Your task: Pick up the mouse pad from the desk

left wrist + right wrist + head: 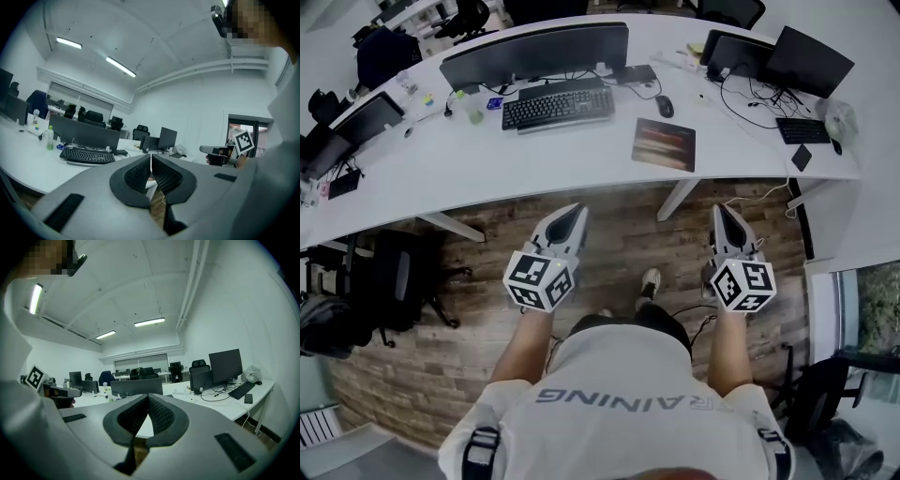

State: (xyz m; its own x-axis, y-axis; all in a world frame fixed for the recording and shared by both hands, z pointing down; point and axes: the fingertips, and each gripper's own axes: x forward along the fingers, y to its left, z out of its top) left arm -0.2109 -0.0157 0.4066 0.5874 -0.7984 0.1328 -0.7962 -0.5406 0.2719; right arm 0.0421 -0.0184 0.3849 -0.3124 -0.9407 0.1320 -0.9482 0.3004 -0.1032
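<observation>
The mouse pad [664, 143], dark with reddish streaks, lies flat on the white desk [572, 164] near its front edge, right of the keyboard. Both grippers hang over the wooden floor, short of the desk. My left gripper [575, 212] is shut with nothing held; its tips point at the desk edge left of the pad. My right gripper [721, 211] is shut and empty too, below and right of the pad. In the left gripper view the jaws [150, 161] meet at the tips. The right gripper view shows its jaws [148, 398] closed as well; the pad is hidden behind them.
A black keyboard [558, 107], a curved monitor [536, 54] and a mouse [665, 106] stand behind the pad. A second monitor [809, 62] and keyboard [803, 130] sit at the right. A desk leg [677, 199] drops below the pad. Office chairs [398, 277] stand at the left.
</observation>
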